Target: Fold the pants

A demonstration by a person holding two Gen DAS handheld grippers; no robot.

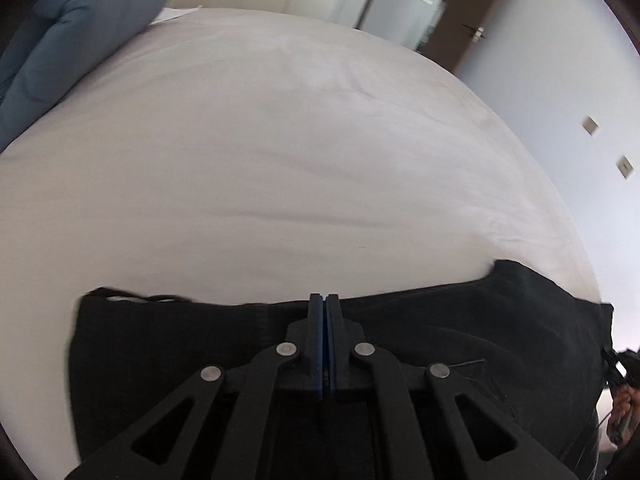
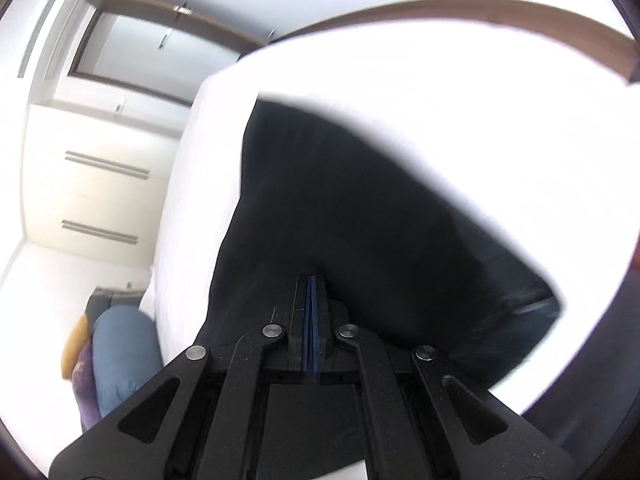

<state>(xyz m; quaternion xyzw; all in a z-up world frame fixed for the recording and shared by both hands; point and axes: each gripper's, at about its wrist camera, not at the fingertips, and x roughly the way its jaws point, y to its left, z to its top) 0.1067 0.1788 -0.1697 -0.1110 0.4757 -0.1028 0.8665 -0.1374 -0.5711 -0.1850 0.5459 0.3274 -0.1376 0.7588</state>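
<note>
The black pants point(image 1: 440, 332) lie across the near edge of the white bed point(image 1: 280, 160), their upper edge running left to right. My left gripper point(image 1: 324, 300) is shut on that upper edge of the pants near its middle. In the right wrist view the pants point(image 2: 360, 208) spread away as a dark sheet over the white bed point(image 2: 480, 100). My right gripper point(image 2: 311, 280) is shut on the near edge of the pants. The other gripper shows at the right edge of the left wrist view point(image 1: 620, 380).
A blue pillow point(image 1: 72, 28) lies at the far left of the bed; it also shows in the right wrist view point(image 2: 120, 352) with a yellow and a purple cushion. White wardrobes point(image 2: 92, 168), a door point(image 1: 460, 20) and a wooden headboard point(image 2: 520, 12) surround the bed.
</note>
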